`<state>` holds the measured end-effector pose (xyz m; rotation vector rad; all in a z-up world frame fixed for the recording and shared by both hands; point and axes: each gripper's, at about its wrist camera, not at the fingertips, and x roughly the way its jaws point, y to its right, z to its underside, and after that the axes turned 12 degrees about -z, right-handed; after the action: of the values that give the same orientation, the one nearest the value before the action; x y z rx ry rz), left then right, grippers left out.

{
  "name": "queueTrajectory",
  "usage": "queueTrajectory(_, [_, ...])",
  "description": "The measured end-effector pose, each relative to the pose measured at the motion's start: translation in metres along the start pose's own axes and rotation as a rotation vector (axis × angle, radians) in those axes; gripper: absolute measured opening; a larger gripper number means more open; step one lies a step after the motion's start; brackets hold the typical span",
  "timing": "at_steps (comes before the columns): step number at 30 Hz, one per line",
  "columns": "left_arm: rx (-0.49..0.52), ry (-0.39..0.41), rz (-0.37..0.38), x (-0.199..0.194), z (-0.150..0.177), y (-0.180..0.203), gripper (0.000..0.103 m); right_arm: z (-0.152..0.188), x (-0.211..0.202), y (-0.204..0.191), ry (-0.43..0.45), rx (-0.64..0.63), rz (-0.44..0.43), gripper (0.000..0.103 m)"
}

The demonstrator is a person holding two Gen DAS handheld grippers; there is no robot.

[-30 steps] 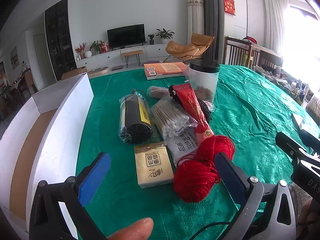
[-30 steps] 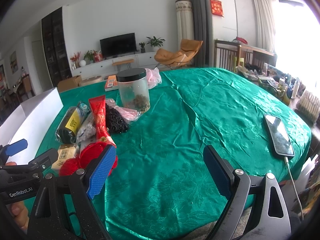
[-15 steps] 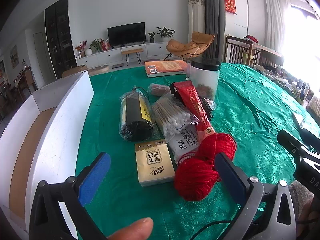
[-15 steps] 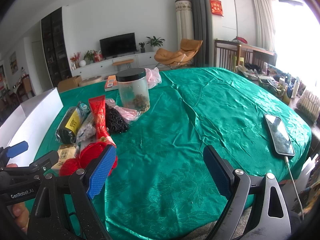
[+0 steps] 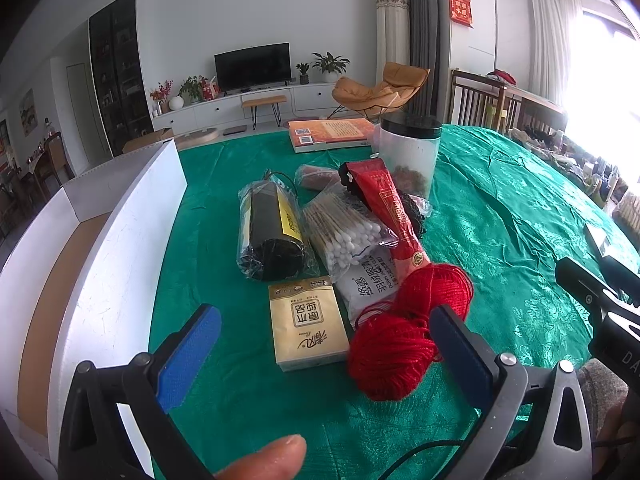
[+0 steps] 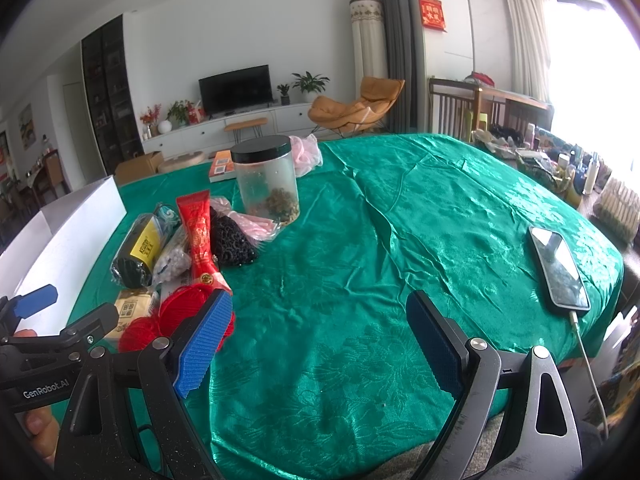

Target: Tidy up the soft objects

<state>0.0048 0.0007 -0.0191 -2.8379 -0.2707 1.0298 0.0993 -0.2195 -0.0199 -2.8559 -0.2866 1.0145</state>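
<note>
Green-clothed surface [image 6: 360, 240] bore red yarn [image 5: 404, 336] (beside tissue pack [image 5: 306, 322]); left gripper [image 5: 326, 346] and right gripper [image 6: 320, 340] both gaped, empty.

Green cloth [image 6: 360, 240] open rightward — cluttered pile [image 5: 340, 232], white box [image 5: 120, 240] left

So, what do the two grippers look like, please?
Both the left gripper and the right gripper have black frames with silver bolts and ribbed blue pads on the fingers. White "GenRobot.AI" lettering marks the left one's side. A thin black cable runs under the left gripper.
</note>
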Motion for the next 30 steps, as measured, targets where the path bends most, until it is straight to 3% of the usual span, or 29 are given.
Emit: queueTrajectory(30, [-0.001,-0.012,-0.002,0.003,0.0063,0.0005,0.103,0.0001,-0.0001,0.0008,-0.003,0.004,-0.002,0.091])
